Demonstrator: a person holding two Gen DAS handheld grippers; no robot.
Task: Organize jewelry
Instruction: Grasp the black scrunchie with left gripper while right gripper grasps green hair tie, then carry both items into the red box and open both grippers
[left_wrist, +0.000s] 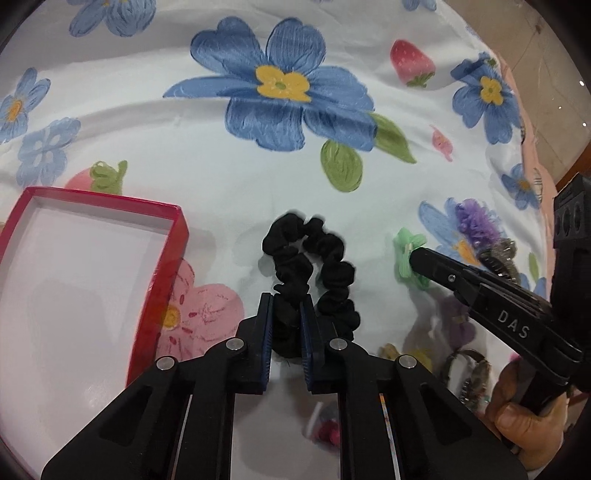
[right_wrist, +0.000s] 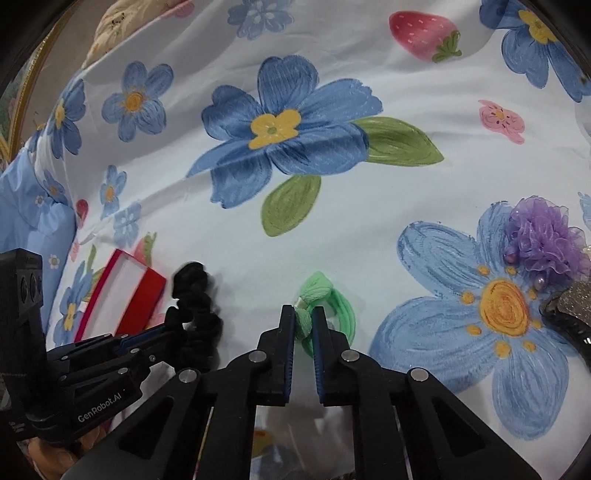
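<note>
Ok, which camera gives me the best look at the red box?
The left wrist view: the red box sits large at left, open top facing the camera, white inside visible. The right wrist view shows the same box small and edge-on behind the left gripper, its interior mostly hidden.

The sheet (left_wrist: 221, 177) is white, printed with big blue flowers with yellow centres, green leaves, red strawberries and small pink flowers. The box (left_wrist: 173, 258) has red walls and a plain white inside. The scrunchie (left_wrist: 310, 258) is solid black. The hair tie (right_wrist: 340, 306) is pale mint green. The ruffled scrunchie (right_wrist: 543, 240) is translucent purple with small lilac pearl beads. Just beside it, the clip (right_wrist: 572, 314) is black with a silver glitter top. The left gripper (left_wrist: 287, 317) and right gripper (right_wrist: 303, 325) are both black with dark blue ridged pads (left_wrist: 266, 332) inside the fingers; the right one carries white lettering.
</note>
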